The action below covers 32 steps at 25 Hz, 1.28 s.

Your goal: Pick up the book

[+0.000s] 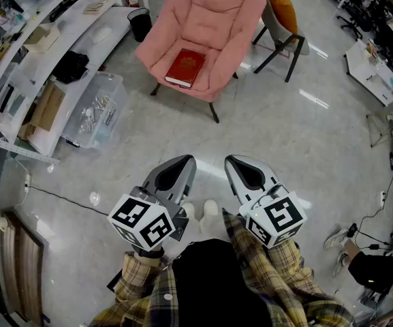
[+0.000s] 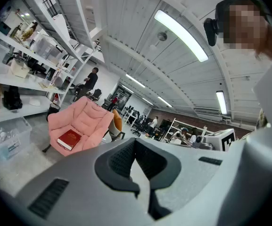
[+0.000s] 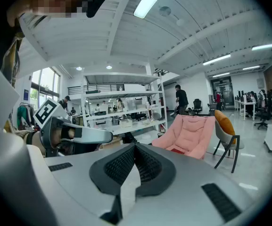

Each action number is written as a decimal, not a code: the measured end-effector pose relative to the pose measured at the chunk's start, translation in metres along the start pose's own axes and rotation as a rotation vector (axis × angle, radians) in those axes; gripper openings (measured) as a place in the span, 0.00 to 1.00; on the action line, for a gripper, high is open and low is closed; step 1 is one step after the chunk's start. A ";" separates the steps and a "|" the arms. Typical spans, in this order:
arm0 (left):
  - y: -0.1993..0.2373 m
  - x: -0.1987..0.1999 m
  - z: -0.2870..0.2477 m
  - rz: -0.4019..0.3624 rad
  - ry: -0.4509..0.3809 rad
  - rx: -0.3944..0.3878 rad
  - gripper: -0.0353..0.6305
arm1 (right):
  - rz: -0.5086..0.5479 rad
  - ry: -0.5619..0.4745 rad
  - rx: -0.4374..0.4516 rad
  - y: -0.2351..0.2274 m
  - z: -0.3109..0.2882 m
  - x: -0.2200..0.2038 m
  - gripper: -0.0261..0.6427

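A red book (image 1: 184,67) lies flat on the seat of a pink padded chair (image 1: 210,19), far ahead across the floor. Both grippers are held close to my body and point toward the chair. My left gripper (image 1: 182,162) is shut and holds nothing. Beside it, my right gripper (image 1: 238,162) is also shut and bare. In the left gripper view the book (image 2: 70,139) shows small on the chair (image 2: 86,119), well beyond the closed left gripper (image 2: 135,142). The right gripper view shows the chair (image 3: 190,134) with a red sliver of the book (image 3: 177,150) past the right gripper (image 3: 136,147).
An orange-cushioned chair (image 1: 282,11) stands right of the pink one. A black bin (image 1: 139,23) sits to its left. A clear plastic box (image 1: 99,109) and white shelving (image 1: 19,67) line the left side. A cable (image 1: 60,196) crosses the floor. Desks stand at the right.
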<state>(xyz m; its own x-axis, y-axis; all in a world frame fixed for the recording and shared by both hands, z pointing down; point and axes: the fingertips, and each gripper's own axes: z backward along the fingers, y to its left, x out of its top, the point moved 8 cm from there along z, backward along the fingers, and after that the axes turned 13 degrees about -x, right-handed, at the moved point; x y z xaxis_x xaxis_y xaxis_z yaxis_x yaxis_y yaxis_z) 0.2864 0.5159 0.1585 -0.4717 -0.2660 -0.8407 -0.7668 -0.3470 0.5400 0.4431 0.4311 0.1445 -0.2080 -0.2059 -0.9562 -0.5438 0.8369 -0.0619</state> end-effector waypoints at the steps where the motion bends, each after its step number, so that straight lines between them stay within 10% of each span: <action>1: 0.000 0.001 -0.002 -0.006 -0.001 0.000 0.06 | 0.003 0.000 0.002 -0.002 -0.001 0.000 0.06; 32: 0.011 0.012 -0.067 -0.038 -0.019 0.086 0.06 | -0.019 0.028 0.069 -0.064 -0.016 -0.012 0.06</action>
<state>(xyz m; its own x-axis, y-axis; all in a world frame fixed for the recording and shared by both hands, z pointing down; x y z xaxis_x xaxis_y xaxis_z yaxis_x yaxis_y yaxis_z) 0.3017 0.4485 0.1568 -0.4491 -0.2366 -0.8616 -0.8185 -0.2778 0.5029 0.4670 0.3722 0.1642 -0.2214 -0.2350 -0.9465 -0.4906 0.8656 -0.1002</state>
